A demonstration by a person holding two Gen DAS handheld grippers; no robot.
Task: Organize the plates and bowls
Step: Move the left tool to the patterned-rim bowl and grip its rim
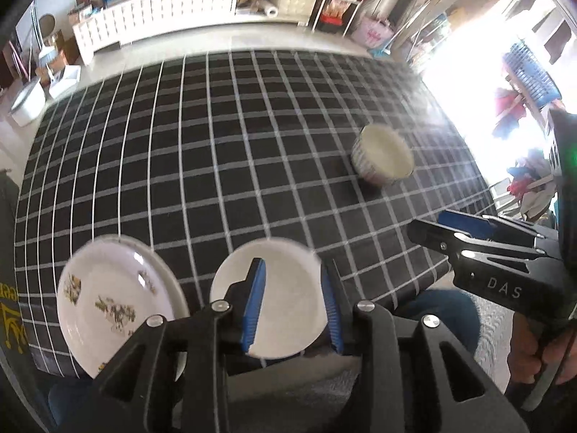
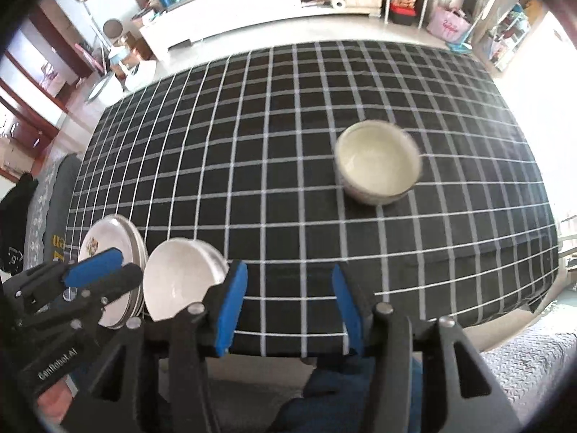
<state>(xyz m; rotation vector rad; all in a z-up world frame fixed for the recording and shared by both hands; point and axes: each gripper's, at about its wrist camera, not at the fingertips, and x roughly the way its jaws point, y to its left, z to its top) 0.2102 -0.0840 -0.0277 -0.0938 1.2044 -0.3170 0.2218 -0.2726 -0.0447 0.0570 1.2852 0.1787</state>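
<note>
The checked tablecloth (image 2: 288, 144) is lying mostly bare ahead of both grippers, its near edge running just under the fingertips. The left gripper (image 1: 294, 301) is hovering part-open, empty, over a white bowl (image 1: 285, 288), with the floral plate (image 1: 108, 299) to its left. The right gripper (image 2: 288, 310) is gaping wide, holding nothing, the cream bowl (image 2: 377, 162) sitting well ahead, slightly right.

left wrist: near table edge (image 1: 414, 267), facing across | right wrist: same | shared: bowl (image 1: 384, 155)
</note>
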